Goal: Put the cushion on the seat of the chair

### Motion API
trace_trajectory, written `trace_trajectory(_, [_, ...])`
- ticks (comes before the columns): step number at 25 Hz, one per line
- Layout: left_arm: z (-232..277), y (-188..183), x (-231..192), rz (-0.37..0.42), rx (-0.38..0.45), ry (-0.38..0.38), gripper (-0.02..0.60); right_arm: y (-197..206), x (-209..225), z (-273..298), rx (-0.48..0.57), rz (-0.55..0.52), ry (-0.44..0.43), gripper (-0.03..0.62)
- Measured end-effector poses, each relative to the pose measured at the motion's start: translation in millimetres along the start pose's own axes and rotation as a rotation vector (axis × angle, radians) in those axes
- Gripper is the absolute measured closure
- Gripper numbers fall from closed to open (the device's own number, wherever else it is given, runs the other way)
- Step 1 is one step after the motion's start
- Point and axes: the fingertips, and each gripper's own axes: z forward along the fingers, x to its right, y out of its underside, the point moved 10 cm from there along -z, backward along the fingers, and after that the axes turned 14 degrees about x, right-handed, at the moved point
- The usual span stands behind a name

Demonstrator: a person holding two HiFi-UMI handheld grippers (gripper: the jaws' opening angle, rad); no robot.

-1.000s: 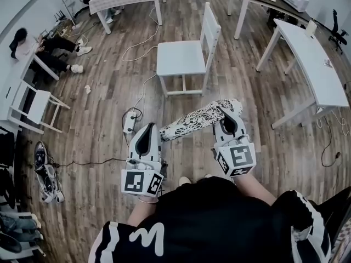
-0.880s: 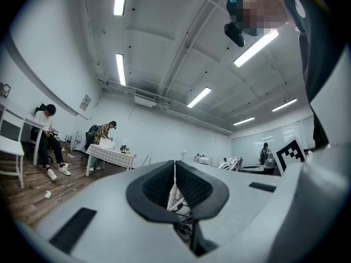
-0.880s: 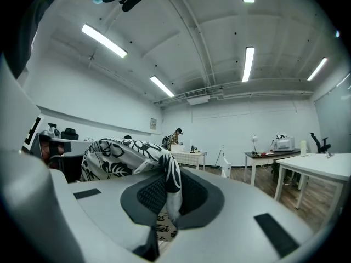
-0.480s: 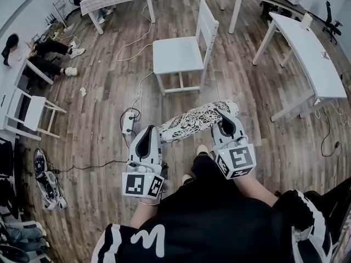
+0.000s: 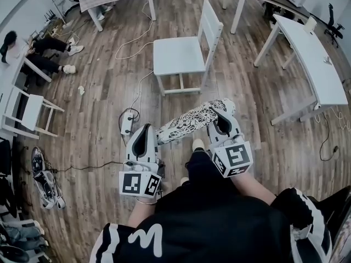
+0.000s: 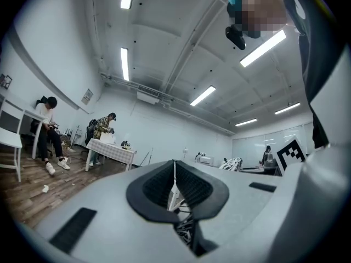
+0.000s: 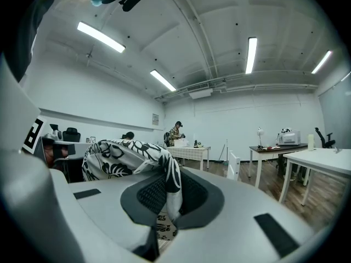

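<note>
The left gripper (image 5: 147, 131) is pinched shut on one end of the black-and-white cushion (image 5: 186, 122). The right gripper (image 5: 219, 116) is pinched shut on the other end. The cushion hangs in the air between them, over the wood floor (image 5: 104, 92). The white chair (image 5: 178, 53) stands ahead, well apart from it.

The cushion (image 5: 192, 119) is black-and-white floral, the chair (image 5: 178, 53) white.
</note>
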Motion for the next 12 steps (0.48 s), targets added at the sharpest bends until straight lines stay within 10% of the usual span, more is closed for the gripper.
trace_trajectory(12, [78, 23, -26, 0.02, -0.001, -0.038, 0.568, 20, 49, 80, -0.012, 0.034, -0.044, 0.565])
